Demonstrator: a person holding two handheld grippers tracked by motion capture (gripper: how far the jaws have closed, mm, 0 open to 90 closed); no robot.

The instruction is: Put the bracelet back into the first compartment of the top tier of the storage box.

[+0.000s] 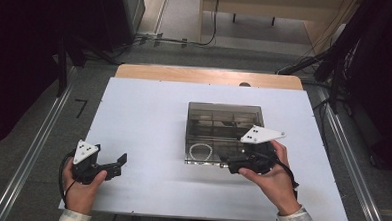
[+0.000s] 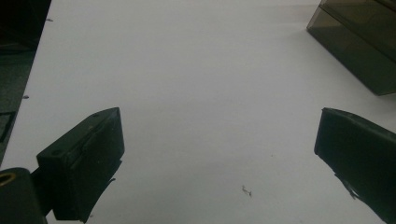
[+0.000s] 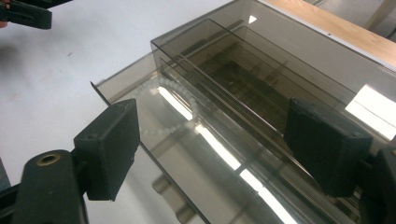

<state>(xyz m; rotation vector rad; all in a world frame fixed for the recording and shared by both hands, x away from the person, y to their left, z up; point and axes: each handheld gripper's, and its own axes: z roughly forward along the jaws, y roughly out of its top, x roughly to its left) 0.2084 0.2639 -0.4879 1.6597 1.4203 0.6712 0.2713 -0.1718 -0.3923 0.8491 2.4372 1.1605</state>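
Note:
A smoky clear plastic box (image 1: 224, 117) with inner dividers stands in the middle of the white table. A white bead bracelet (image 1: 200, 151) lies in its near left section, and shows through the plastic as the bracelet (image 3: 169, 106) in the right gripper view. My right gripper (image 1: 226, 163) is at the box's near edge, open, its jaws spread over the box (image 3: 261, 79) with nothing held; my right gripper (image 3: 212, 121) hovers just above the front section. My left gripper (image 1: 119, 166) rests low at the table's left, open and empty, with my left gripper (image 2: 217, 135) over bare table.
The white table board (image 1: 148, 118) has wide free room left of the box. A box corner (image 2: 359, 42) shows at the upper right of the left gripper view. A wooden strip (image 1: 205, 76) edges the far side. Dark stands and cables surround the table.

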